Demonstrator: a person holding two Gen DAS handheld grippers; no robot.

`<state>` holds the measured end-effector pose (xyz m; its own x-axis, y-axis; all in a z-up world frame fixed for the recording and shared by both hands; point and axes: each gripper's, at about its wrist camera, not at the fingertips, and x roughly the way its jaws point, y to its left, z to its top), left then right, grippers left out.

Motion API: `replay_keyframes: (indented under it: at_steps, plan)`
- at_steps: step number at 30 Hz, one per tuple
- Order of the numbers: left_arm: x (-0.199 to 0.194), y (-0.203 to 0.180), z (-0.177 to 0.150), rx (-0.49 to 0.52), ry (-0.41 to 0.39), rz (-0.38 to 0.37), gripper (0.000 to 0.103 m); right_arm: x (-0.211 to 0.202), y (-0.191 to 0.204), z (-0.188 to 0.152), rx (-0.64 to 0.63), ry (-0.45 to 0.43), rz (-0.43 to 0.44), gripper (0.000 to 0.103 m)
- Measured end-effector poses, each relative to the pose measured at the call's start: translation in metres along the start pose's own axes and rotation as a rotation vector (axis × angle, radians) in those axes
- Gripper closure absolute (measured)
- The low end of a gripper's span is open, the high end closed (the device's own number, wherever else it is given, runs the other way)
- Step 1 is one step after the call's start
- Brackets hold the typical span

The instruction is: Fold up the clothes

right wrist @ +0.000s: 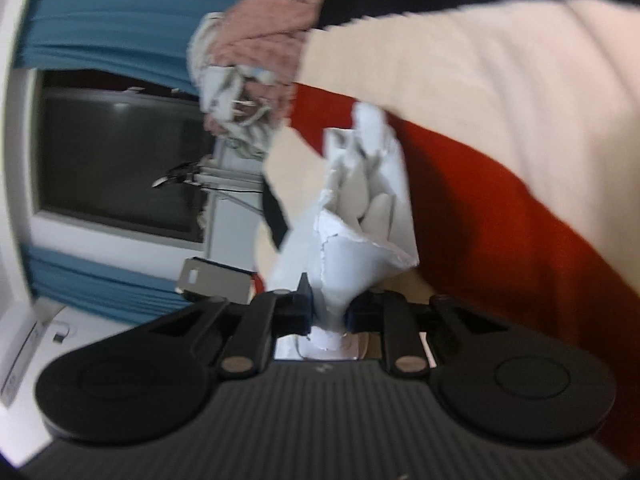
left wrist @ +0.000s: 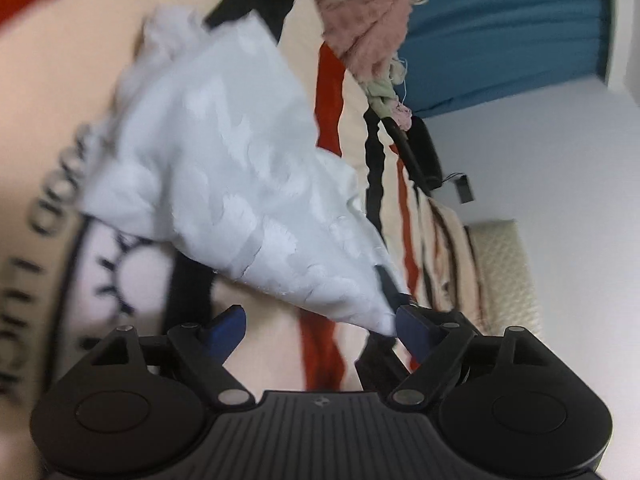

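Note:
A pale blue-white garment (left wrist: 224, 184) hangs stretched above the bed cover. In the left wrist view my left gripper (left wrist: 316, 324) is open, its blue pads wide apart; the garment's lower corner touches the right pad (left wrist: 416, 328) but is not clamped. In the right wrist view my right gripper (right wrist: 329, 312) is shut on a bunched corner of the same garment (right wrist: 360, 216), which rises from between the pads.
A cream, red and black blanket (left wrist: 332, 140) (right wrist: 460, 80) covers the bed. A pile of pink and whitish clothes (left wrist: 368, 28) (right wrist: 260, 60) lies at its far end. Blue curtains (right wrist: 120, 12), a dark window (right wrist: 120, 160) and a white wall (left wrist: 540, 152) stand behind.

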<state>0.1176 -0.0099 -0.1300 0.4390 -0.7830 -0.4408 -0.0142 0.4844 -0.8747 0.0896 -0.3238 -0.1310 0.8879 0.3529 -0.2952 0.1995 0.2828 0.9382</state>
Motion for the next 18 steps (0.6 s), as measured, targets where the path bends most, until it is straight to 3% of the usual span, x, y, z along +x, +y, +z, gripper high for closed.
replay_keyframes:
  at_steps: [3, 8, 13, 18]
  plan:
    - [-0.003, 0.013, 0.011, -0.074, -0.082, -0.004, 0.022, -0.012, 0.008, 0.004, -0.050, -0.034, 0.009, 0.086]
    - [-0.013, 0.036, 0.017, -0.190, -0.171, 0.004, 0.046, -0.020, -0.001, 0.006, -0.036, -0.037, 0.009, 0.086]
    - [-0.013, 0.015, 0.004, -0.083, -0.187, 0.072, 0.065, -0.036, -0.011, -0.002, -0.014, -0.053, -0.006, 0.086]
    - [-0.022, -0.013, -0.010, 0.005, -0.155, 0.080, 0.075, -0.063, -0.004, -0.013, -0.052, -0.083, -0.041, 0.086]
